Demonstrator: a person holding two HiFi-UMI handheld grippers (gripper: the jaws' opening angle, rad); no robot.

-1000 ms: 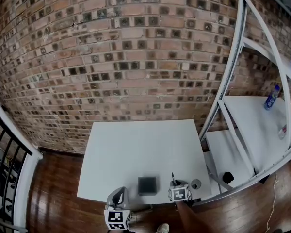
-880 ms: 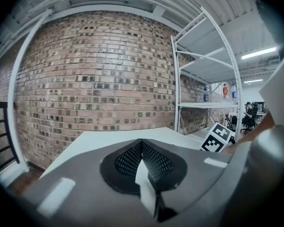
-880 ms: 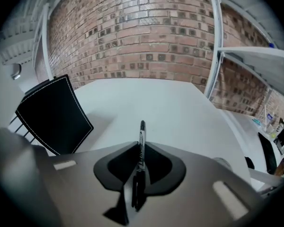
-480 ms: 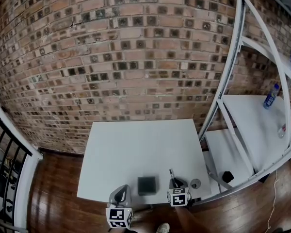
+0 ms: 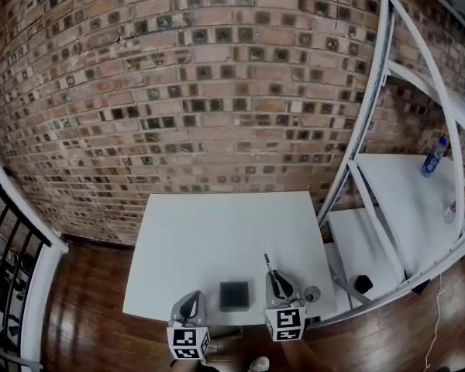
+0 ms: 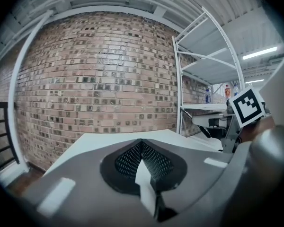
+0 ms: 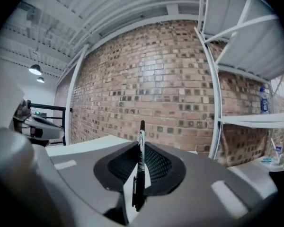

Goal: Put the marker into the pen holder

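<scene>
My right gripper point(image 5: 278, 287) hovers over the front right of the white table point(image 5: 217, 231), shut on a black marker point(image 5: 269, 270) that sticks out forward past its jaws. In the right gripper view the marker point(image 7: 140, 164) stands upright between the closed jaws of the right gripper point(image 7: 138, 186). The dark square pen holder point(image 5: 234, 295) sits near the table's front edge, just left of the right gripper. My left gripper point(image 5: 189, 308) waits at the front edge, left of the holder, jaws closed with nothing in them; in its own view the left gripper point(image 6: 144, 176) shows empty.
A small grey round object point(image 5: 313, 294) lies at the table's front right corner. A white metal shelf rack point(image 5: 387, 153) stands to the right with bottles point(image 5: 431, 158) on it. A brick wall point(image 5: 217, 91) rises behind the table. A black railing point(image 5: 0, 246) is at left.
My right gripper has lifted and drawn back toward me with the marker, tilting it up and slightly left. The left gripper shifted only slightly.
</scene>
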